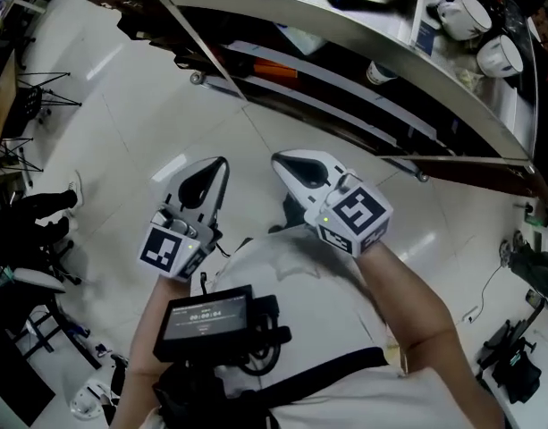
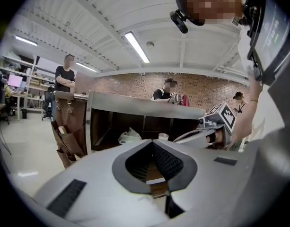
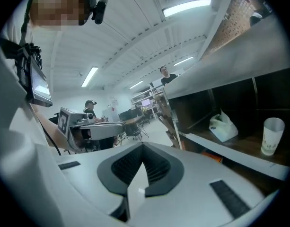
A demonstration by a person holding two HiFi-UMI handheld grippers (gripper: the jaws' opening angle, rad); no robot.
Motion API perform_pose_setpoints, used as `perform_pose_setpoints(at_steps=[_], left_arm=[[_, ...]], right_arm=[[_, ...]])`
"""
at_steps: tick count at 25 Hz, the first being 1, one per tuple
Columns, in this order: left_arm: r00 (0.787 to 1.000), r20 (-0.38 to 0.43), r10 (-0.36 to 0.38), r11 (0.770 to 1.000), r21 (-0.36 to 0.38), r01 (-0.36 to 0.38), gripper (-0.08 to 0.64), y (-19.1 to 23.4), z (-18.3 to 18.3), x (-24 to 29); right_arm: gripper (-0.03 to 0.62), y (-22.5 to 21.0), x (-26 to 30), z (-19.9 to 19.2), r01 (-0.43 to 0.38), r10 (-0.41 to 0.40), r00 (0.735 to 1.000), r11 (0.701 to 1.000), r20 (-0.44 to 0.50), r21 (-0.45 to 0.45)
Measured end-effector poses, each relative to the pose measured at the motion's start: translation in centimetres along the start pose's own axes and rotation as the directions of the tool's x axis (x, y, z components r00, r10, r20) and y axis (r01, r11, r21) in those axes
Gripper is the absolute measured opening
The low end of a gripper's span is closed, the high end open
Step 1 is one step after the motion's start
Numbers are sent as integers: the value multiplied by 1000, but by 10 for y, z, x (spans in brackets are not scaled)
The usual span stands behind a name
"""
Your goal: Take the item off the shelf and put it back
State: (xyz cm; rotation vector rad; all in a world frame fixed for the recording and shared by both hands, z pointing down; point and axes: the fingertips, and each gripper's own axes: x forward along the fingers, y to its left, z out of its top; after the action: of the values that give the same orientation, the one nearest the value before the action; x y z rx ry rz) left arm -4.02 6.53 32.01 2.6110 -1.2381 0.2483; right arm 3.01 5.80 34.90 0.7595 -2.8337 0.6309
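Though screen (image 1: 205,315) digits blur, left gripper (image 1: 222,161) and right gripper (image 1: 276,158) sit closed.

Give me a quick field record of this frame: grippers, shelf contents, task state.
left gripper: shut, empty, short of the shelf
right gripper: shut, empty, beside the left one
shelf: metal, ahead of both grippers
on shelf: upright paper cup and white bag, set apart from each other
task state: nothing taken off yet; neither gripper touches an item
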Motion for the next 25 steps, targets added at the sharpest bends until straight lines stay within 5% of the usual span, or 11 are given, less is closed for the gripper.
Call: perform_pose_setpoints(at_steps=[10,17,21,25], left_arm=[[997,-71,-2,1000,11,2,6,32,-10,92],[997,-73,-15,997,-79,9,6,54,-27,91],[990,-115,-77,997,18,79,6,58,-45,92],[976,-142,-163,986,15,167,6,50,-61,107]], right_arm=[[5,-73,18,0,32,-24,993,997,-118,66],[6,-106,35,-5,181,-167,973,980,-157,79],[11,-135,26,-6,326,-313,944,933,-108,149],[12,-178,-2,-16,497,-491,867,857,-77,131]])
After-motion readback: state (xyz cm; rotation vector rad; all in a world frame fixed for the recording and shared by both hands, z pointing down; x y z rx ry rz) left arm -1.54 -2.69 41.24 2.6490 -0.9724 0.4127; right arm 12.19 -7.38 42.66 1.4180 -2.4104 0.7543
